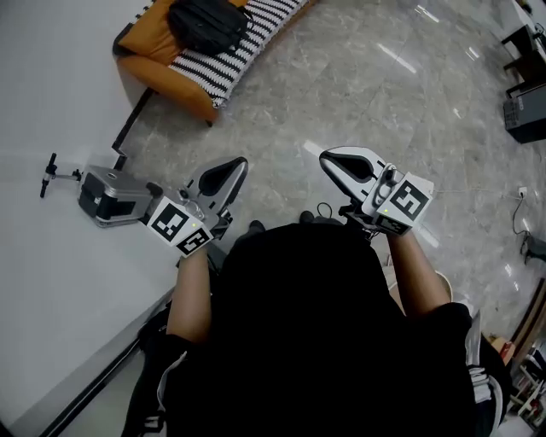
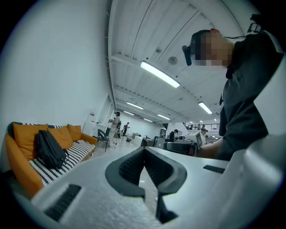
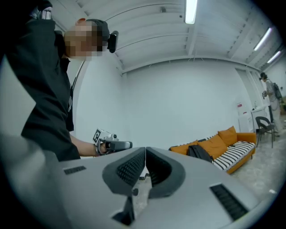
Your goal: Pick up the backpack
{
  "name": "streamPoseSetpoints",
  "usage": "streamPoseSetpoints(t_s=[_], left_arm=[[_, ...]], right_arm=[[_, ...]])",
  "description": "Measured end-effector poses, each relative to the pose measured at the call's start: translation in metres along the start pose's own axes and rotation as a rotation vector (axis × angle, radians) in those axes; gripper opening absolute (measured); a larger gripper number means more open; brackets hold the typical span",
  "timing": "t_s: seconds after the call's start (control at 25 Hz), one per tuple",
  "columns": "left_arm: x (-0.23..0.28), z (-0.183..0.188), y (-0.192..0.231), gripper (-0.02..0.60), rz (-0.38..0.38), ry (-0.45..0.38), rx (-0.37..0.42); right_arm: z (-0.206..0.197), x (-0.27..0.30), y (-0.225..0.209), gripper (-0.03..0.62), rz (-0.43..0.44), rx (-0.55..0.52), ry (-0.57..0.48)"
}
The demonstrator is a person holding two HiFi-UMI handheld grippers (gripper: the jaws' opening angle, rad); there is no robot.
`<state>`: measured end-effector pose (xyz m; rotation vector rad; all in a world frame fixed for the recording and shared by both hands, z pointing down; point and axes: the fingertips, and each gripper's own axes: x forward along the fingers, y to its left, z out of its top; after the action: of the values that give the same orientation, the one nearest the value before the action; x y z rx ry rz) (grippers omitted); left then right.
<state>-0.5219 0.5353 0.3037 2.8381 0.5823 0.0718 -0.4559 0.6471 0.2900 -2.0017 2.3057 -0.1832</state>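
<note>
The black backpack [image 1: 205, 24] leans on an orange sofa [image 1: 162, 60] with a striped seat, far ahead and to the left by the white wall. It also shows as the dark backpack [image 2: 48, 150] at the left of the left gripper view, and as the backpack [image 3: 199, 153] at the right of the right gripper view. My left gripper [image 1: 236, 166] and right gripper [image 1: 329, 159] are held level in front of me, well short of the sofa. The left gripper [image 2: 144, 150] and the right gripper [image 3: 145, 150] each have their jaws together with nothing between them.
A grey machine [image 1: 109, 196] with a handle stands on the floor by the wall at my left. Dark boxes [image 1: 525, 111] sit at the far right. Marble floor lies between me and the sofa. Distant people [image 2: 116, 123] and a chair [image 2: 102, 135] stand beyond the sofa.
</note>
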Motion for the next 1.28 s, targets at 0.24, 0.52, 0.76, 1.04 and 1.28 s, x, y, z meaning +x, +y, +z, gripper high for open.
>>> streamPoseSetpoints(t_s=[0.24,0.52,0.76,1.04,1.28], left_arm=[[-0.005,-0.003,-0.007,0.021,0.016,0.005,0.005],[0.001,-0.004,-0.012,0.021,0.034,0.025,-0.001],[0.016,0.002,-0.013,0.021,0.044,0.032,-0.003],[0.0,-0.01,-0.018,0.021,0.041,0.012,0.009],[0.012,-0.014,-0.024,0.021,0.051,0.007,0.008]], right_arm=[[0.003,0.0,0.007,0.026,0.019,0.008,-0.021],[0.009,-0.002,0.01,0.026,0.06,0.047,-0.018],[0.015,-0.009,-0.005,0.028,0.068,0.048,-0.014],[0.003,-0.002,0.016,0.028,0.087,0.025,-0.011],[0.001,-0.012,0.006,0.028,0.1,0.026,-0.008]])
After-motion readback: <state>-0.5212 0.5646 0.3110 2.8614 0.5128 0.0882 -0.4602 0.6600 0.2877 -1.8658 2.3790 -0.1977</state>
